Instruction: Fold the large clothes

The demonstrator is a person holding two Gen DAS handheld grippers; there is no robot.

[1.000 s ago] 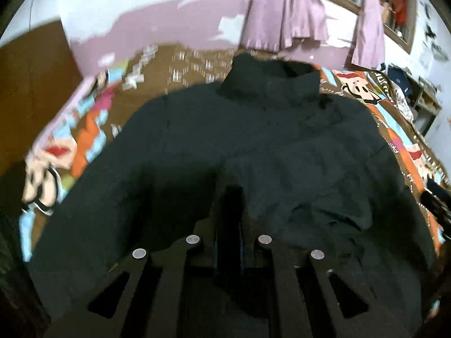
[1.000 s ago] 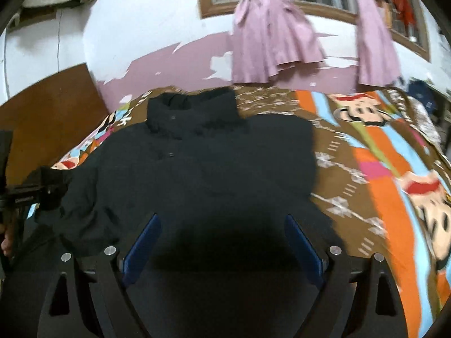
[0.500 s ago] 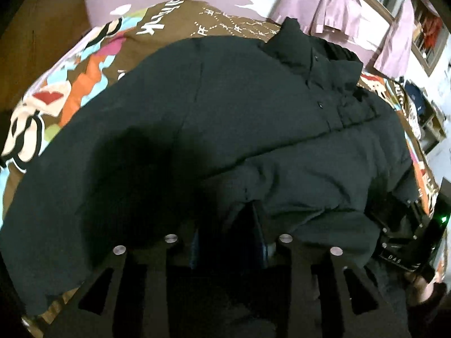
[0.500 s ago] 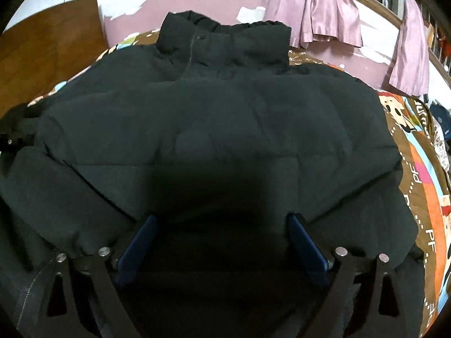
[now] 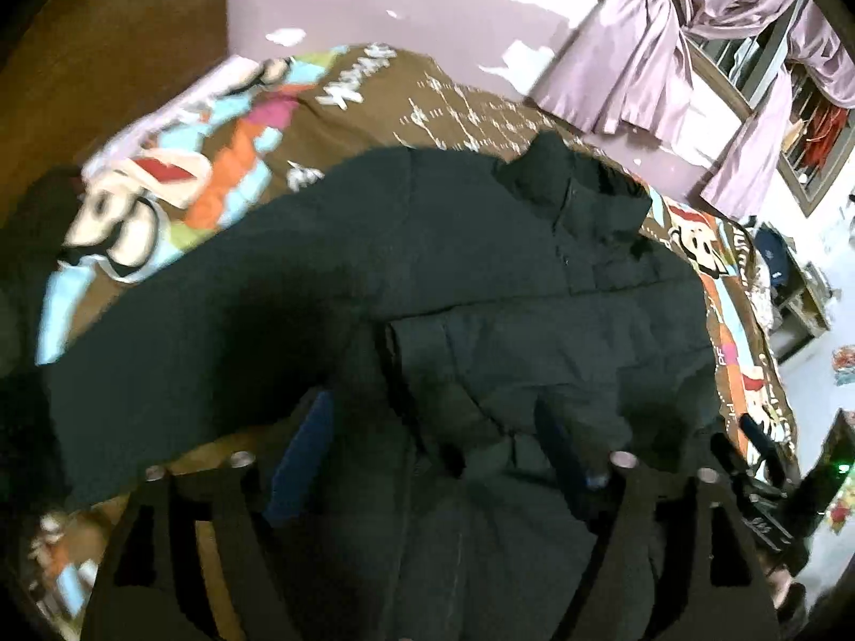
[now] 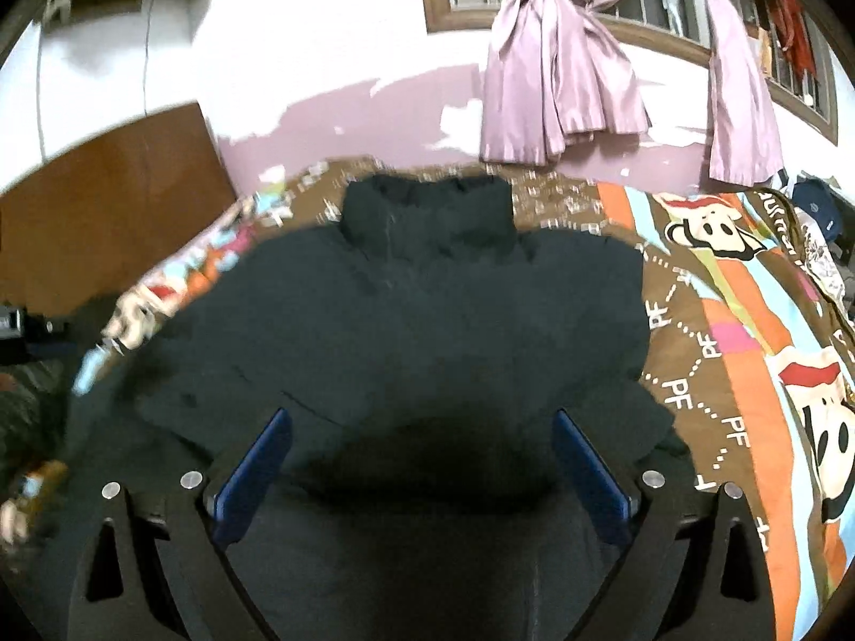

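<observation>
A large black padded jacket (image 5: 481,278) lies spread on a bed, collar (image 5: 577,187) toward the far wall. One sleeve is folded across its front in the left wrist view. My left gripper (image 5: 433,443) is open just above the folded sleeve's cuff, jaws wide apart, holding nothing. My right gripper (image 6: 422,454) is open over the jacket's (image 6: 427,320) lower part, jaws wide, empty. The jacket's collar (image 6: 427,213) points away from me in the right wrist view.
The bed has a brown cartoon-print cover (image 6: 748,352). A wooden headboard (image 6: 107,197) stands at the left. Purple curtains (image 6: 556,75) hang on the far wall. The other gripper's body (image 5: 769,475) shows at the right edge of the left wrist view.
My left gripper was shut on jacket fabric; it has opened and let go, leaving the sleeve folded across the front. My right gripper stayed open and pulled back from the jacket.
</observation>
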